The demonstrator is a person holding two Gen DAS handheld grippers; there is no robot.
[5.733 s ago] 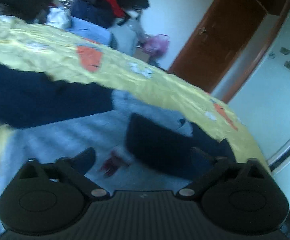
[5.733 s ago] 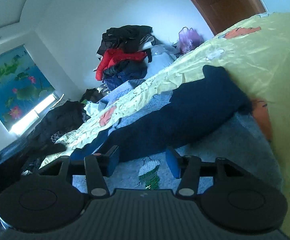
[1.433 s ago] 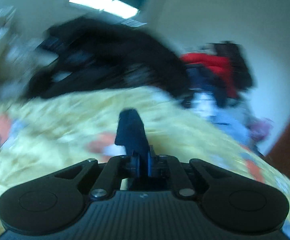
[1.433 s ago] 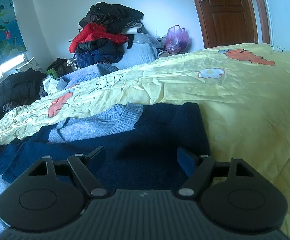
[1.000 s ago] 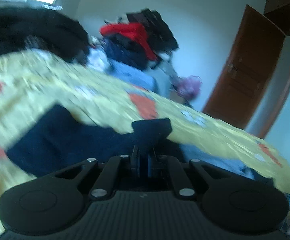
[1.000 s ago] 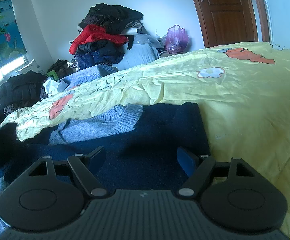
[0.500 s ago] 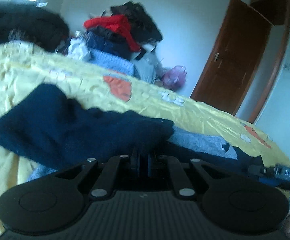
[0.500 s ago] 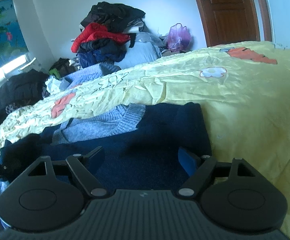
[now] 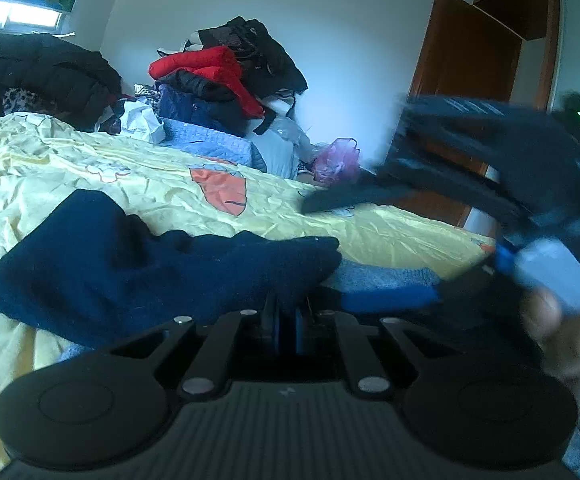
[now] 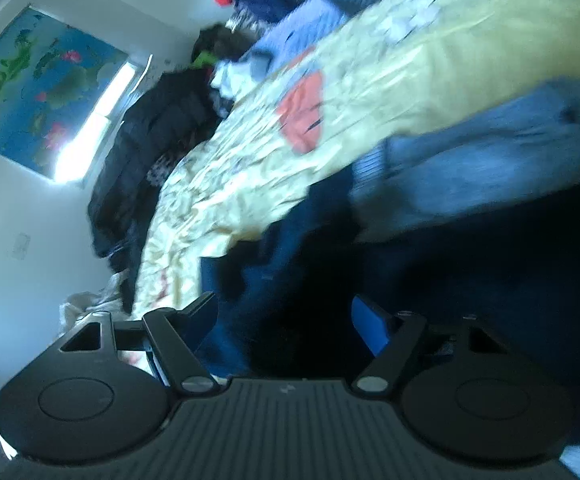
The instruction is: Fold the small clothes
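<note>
One sweater (image 9: 137,264), two claws, on a yellow blanket (image 9: 89,172)
Dark blue and gray knit; left gripper (image 9: 285,320) pinched tight on its sleeve, right gripper (image 10: 285,316) wide open, holding nothing

We find no text, label, brand, number or sign that we can read in either wrist view.

Yellow bedspread (image 9: 390,232), heaped clothes pile (image 9: 225,80), brown door (image 9: 462,80).
</note>
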